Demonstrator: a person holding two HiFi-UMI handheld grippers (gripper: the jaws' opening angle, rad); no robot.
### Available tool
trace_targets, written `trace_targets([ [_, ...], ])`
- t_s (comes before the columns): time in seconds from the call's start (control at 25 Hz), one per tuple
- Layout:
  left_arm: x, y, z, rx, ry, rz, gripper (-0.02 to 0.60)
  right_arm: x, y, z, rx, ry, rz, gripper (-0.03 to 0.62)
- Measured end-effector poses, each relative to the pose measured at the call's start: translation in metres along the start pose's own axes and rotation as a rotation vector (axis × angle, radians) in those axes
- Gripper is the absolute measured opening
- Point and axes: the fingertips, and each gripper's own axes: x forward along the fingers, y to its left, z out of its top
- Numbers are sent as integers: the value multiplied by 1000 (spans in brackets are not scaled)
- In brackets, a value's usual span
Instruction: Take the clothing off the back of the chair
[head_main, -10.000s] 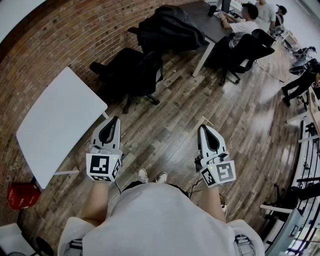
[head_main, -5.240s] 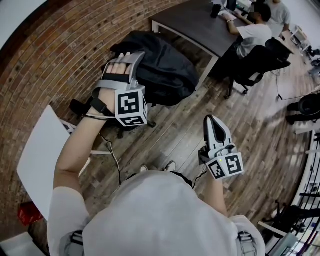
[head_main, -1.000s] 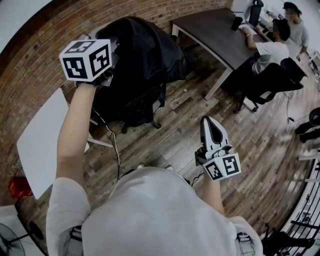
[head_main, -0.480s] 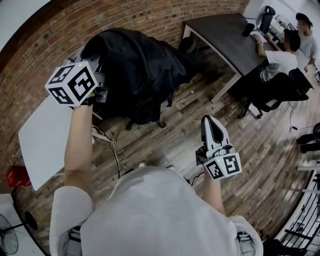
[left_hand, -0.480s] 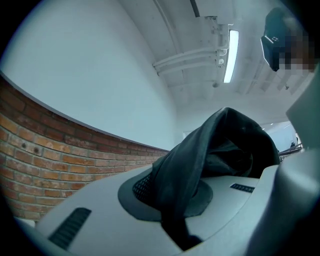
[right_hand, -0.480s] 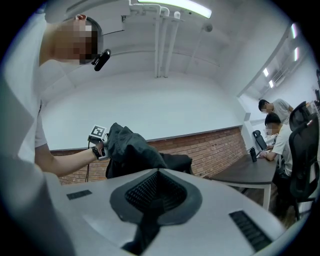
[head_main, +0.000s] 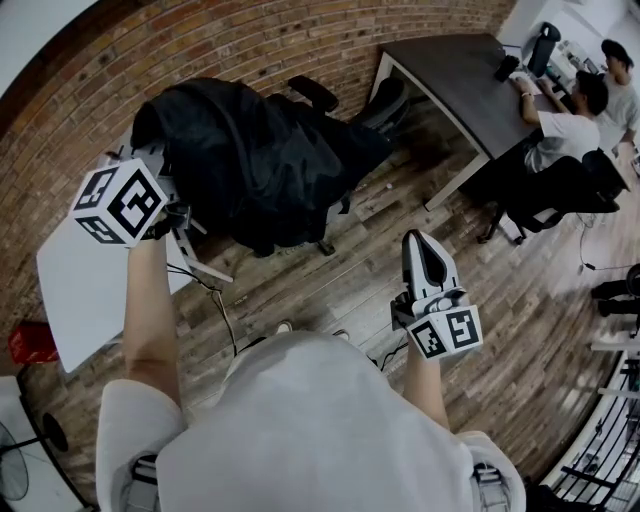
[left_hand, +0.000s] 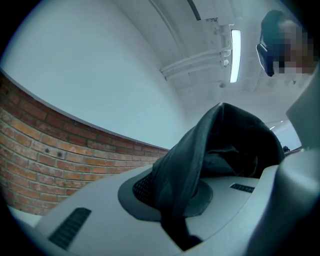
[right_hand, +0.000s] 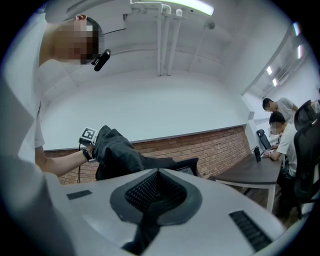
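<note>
1. Pinches a fold of the black jacket (head_main: 255, 165) between the pressed-together jaws of the left gripper (left_hand: 172, 200), raised near the brick wall (head_main: 300, 40).
2. Has dragged the garment leftward since a second ago (now above the white table (head_main: 90, 290)), baring the backrest of the office chair (head_main: 385, 100).
3. Leaves the trailing folds draped over the rest of the chair.
4. Keeps the right gripper (head_main: 420, 245) closed on nothing above the wooden floor (head_main: 340, 290), much as before.
</note>
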Motion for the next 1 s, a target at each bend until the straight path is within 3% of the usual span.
trace_targets([
  [0.4,-79,45,-16,-28,12,137,37,7,10,-4,-4,21,29,20],
  [1.0,-158,62,-54,-34,99,214,37,27,38,-13,3,37,67,20],
])
